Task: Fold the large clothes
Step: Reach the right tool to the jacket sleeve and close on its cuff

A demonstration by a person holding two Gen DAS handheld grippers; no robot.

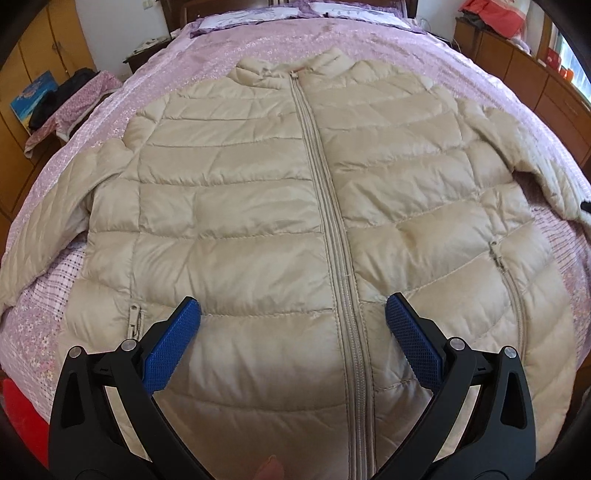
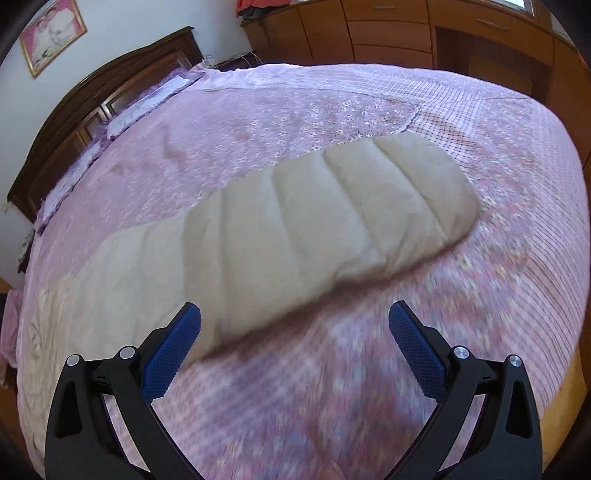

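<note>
A beige quilted puffer jacket (image 1: 258,206) lies flat, front up and zipped, on a pink bed, collar at the far end, both sleeves spread out to the sides. My left gripper (image 1: 293,314) is open and empty, hovering over the jacket's lower front near the zipper (image 1: 332,229). In the right wrist view, one jacket sleeve (image 2: 332,221) stretches across the bedspread, its cuff at the right. My right gripper (image 2: 295,321) is open and empty, just in front of the sleeve, its left finger near the sleeve's edge.
The pink floral bedspread (image 2: 369,110) covers the bed; pillows (image 1: 258,14) and a dark wooden headboard (image 2: 110,85) are at the far end. Wooden cabinets (image 2: 406,29) stand beyond the bed. A chair with clothes (image 1: 66,99) is left of the bed.
</note>
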